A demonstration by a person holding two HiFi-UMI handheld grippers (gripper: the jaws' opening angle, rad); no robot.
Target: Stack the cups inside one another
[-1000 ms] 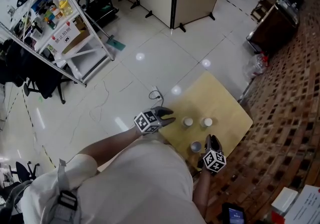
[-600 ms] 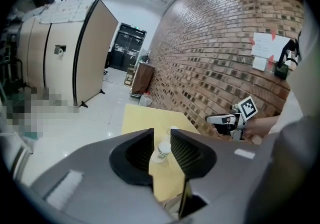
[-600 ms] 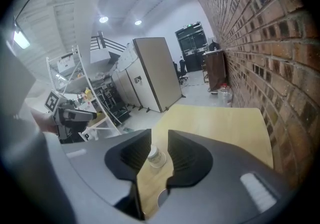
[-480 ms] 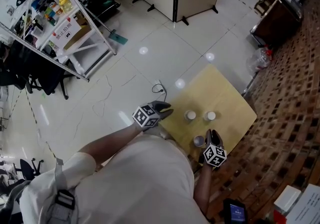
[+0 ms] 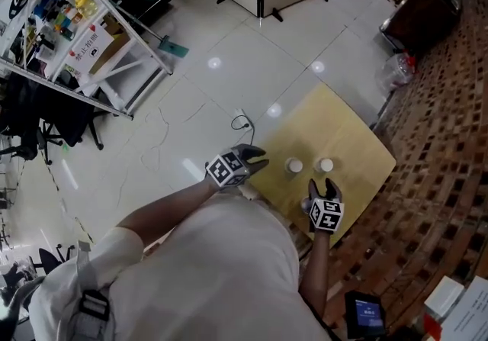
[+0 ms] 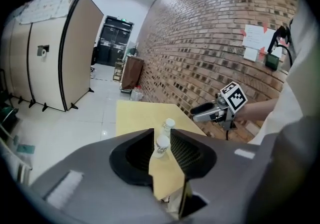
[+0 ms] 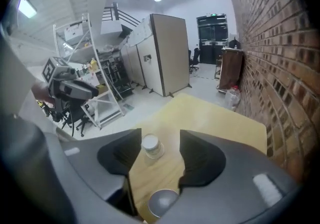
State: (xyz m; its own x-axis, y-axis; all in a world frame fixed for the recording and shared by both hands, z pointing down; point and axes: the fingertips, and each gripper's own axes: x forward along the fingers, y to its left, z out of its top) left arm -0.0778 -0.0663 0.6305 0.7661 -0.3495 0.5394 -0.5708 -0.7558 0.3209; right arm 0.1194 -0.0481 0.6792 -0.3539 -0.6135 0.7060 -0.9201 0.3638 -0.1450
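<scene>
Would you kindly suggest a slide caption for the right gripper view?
Right gripper, jaws just opened with nothing between them; white cup ahead, grey cup beneath.

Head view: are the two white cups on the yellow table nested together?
No, the left white cup and the right white cup stand apart on the yellow table.

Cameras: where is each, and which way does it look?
Head view: on the person's head, facing down at the yellow table; shows chest, arms, left gripper, right gripper.
Left gripper view: rides the left gripper, facing the brick wall; two white cups beyond its empty, just-narrowed jaws.
Right gripper view: rides the right gripper, facing a partition; white cup, grey cup between its just-opened jaws, ungripped.
Shared: each gripper view shows the other gripper.
</scene>
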